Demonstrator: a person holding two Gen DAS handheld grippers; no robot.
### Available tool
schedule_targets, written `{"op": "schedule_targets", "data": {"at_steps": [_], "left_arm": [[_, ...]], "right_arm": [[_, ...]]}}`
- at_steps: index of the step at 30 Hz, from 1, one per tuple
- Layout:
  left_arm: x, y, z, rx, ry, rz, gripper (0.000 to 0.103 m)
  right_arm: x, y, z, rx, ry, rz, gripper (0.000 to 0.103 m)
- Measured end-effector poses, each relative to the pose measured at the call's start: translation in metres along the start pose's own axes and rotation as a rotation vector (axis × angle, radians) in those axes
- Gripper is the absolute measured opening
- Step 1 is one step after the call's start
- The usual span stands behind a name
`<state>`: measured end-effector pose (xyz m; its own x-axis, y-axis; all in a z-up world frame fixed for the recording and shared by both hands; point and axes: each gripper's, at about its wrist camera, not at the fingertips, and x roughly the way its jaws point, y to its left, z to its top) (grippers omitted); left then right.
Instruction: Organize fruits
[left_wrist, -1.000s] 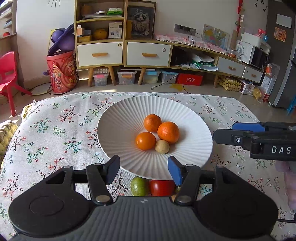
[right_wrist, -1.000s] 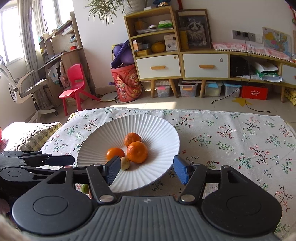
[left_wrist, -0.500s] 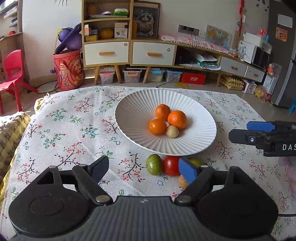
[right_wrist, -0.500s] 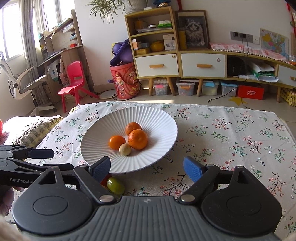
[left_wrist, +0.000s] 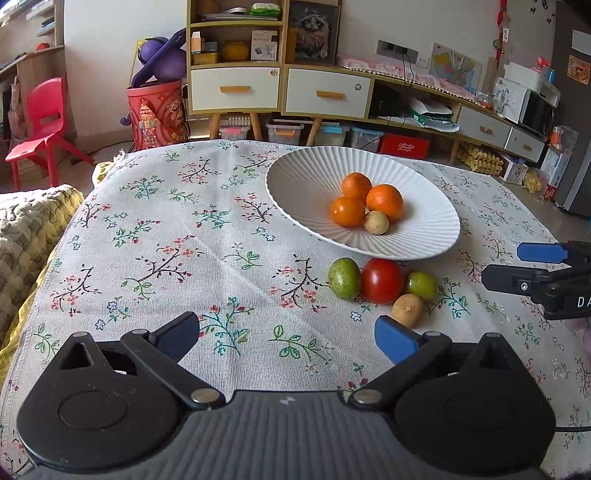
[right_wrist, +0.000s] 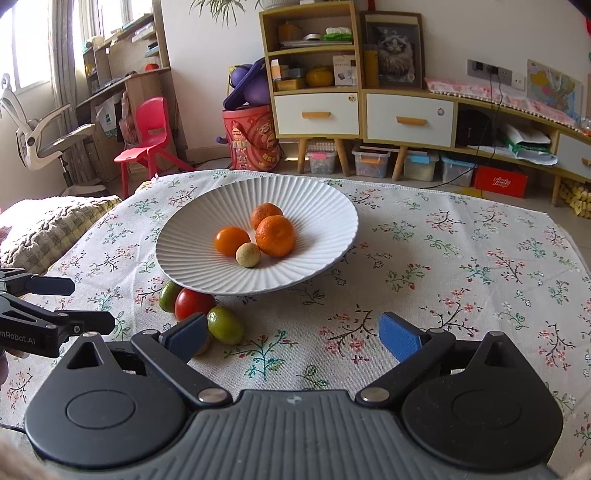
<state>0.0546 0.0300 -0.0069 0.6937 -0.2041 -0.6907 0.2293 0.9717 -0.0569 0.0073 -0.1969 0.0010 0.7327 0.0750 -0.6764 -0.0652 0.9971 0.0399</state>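
A white ribbed plate (left_wrist: 295, 177) (right_wrist: 317, 195) on the flowered cloth holds three oranges (left_wrist: 384, 201) (right_wrist: 275, 236) and a small pale fruit (left_wrist: 376, 222) (right_wrist: 247, 254). Before the plate lie a green fruit (left_wrist: 344, 277) (right_wrist: 168, 297), a red tomato (left_wrist: 382, 280) (right_wrist: 192, 302), a second green fruit (left_wrist: 421, 285) (right_wrist: 225, 325) and a brown kiwi (left_wrist: 407, 309). My left gripper (left_wrist: 286, 338) is open and empty, left of and nearer than the loose fruit. My right gripper (right_wrist: 293, 334) is open and empty, its left finger just in front of the loose fruit.
The flowered cloth (left_wrist: 166, 240) covers the table. A knitted cushion (left_wrist: 26, 229) lies off the left edge. Cabinets, a red chair (right_wrist: 147, 136) and a red bucket (right_wrist: 255, 136) stand beyond the far edge.
Both grippers have drawn back from the plate and opened wider. The left one has shifted left. The loose fruit in front of the plate has come into full view.
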Motion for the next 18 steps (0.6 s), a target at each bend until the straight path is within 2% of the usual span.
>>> {"op": "schedule_targets", "data": {"at_steps": [8, 13, 18], "left_arm": [[0.013, -0.002, -0.012, 0.017, -0.002, 0.031, 0.092], [0.027, -0.010, -0.016, 0.045, 0.000, 0.035, 0.091], [0.034, -0.016, -0.015, 0.073, -0.036, 0.046, 0.092]], "right_arm": [[0.011, 0.008, -0.011, -0.064, 0.024, -0.032, 0.099], [0.023, 0.013, -0.019, -0.109, 0.052, -0.047, 0.093], [0.028, 0.018, -0.024, -0.145, 0.064, -0.031, 0.089]]}}
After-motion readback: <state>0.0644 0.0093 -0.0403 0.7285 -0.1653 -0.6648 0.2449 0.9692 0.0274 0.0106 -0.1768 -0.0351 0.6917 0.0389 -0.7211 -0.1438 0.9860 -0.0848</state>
